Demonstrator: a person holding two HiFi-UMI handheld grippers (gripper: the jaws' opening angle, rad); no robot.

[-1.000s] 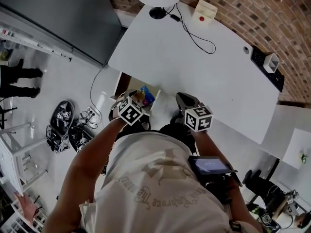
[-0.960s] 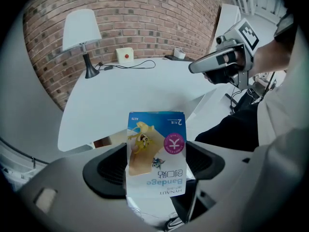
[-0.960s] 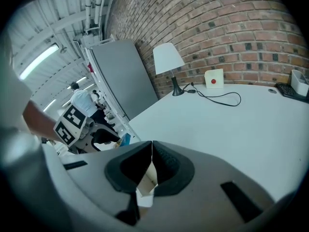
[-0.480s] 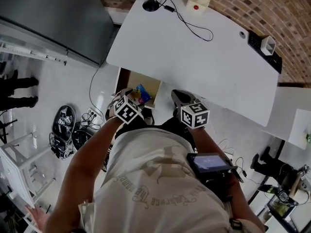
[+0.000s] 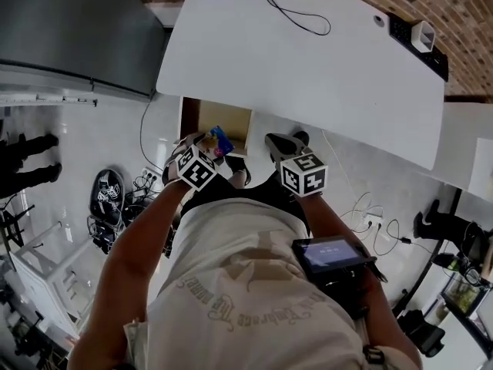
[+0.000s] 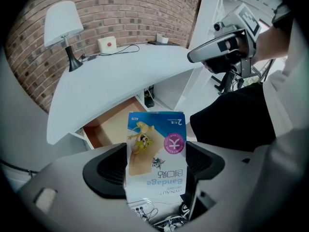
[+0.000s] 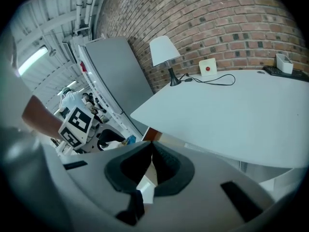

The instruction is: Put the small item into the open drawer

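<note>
Left gripper [image 6: 155, 164] clamped on the bandage box [image 6: 157, 144], box standing upright between the pads. Right gripper [image 7: 152, 146] jaws closed tip to tip, nothing between them. Left forearm [image 5: 142, 233] and right forearm [image 5: 325, 216] reach forward, grippers side by side, apart.

A red-brown brick wall [image 7: 231, 13] stands behind a large white desk [image 5: 308, 60]. A lamp [image 7: 163, 52] with a white shade (the foot is black) stands on the desk's far corner. Beside the desk is a tall grey cabinet [image 7: 113, 76], and the floor [image 5: 100, 129] is pale.
</note>
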